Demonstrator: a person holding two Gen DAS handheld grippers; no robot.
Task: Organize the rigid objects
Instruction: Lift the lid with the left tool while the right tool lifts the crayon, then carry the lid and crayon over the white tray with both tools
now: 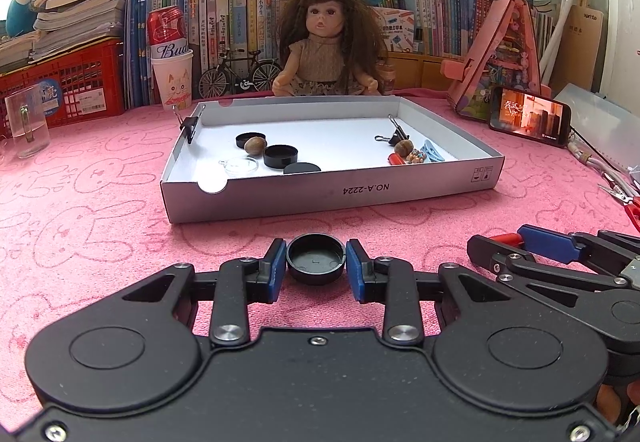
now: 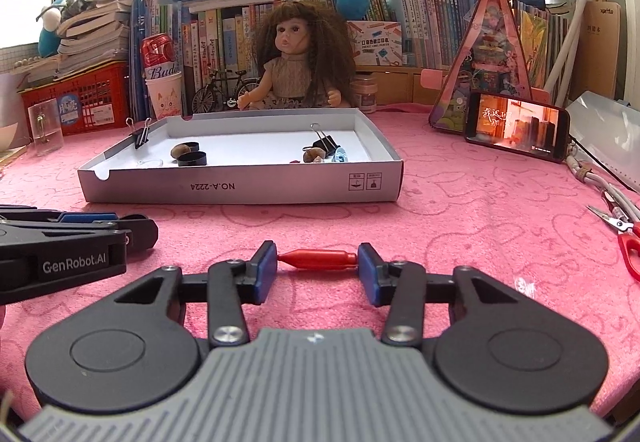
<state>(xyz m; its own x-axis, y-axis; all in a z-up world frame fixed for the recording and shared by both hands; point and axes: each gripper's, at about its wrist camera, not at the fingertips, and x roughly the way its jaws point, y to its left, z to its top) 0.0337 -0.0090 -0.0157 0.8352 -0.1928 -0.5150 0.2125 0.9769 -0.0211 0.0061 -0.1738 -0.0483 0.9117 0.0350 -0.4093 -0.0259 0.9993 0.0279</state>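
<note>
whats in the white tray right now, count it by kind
black caps: 3
clear lid: 1
nuts: 2
black binder clips: 2
blue hair clip: 1
red piece: 1
small beaded trinket: 1
total in the white tray: 11

L wrist cam low behind left tongs, R wrist cam behind right tongs, both close above table, facing fwd, sharing white tray, doll, bookshelf
</note>
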